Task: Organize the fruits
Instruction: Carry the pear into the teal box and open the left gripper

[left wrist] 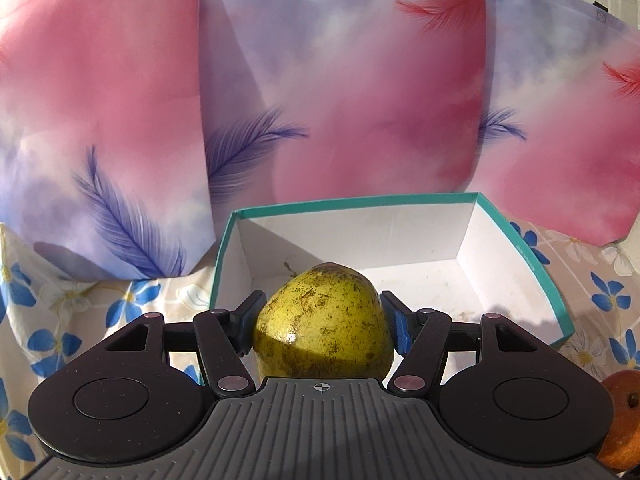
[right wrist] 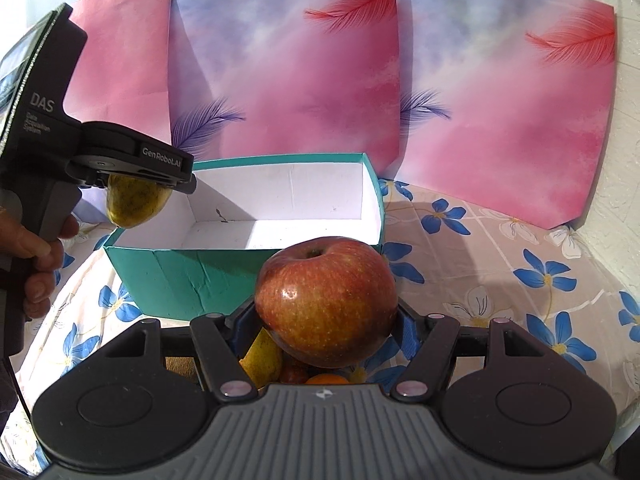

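My left gripper (left wrist: 322, 322) is shut on a yellow-green speckled pear (left wrist: 324, 320) and holds it above the near left corner of an open teal box (left wrist: 556, 300) with a white inside. In the right wrist view the left gripper (right wrist: 132, 176) and its pear (right wrist: 134, 204) hang over the box's (right wrist: 180, 280) left rim. My right gripper (right wrist: 326, 320) is shut on a red apple (right wrist: 326, 300), held in front of the box. The box shows no fruit inside.
Below the apple lie more fruits: a yellow pear (right wrist: 262, 358) and an orange one (right wrist: 326, 379). An orange fruit (left wrist: 620, 420) sits at the left view's right edge. Pink-purple feather-print bags (right wrist: 288, 80) stand behind the box. A floral cloth (right wrist: 500, 264) covers the table.
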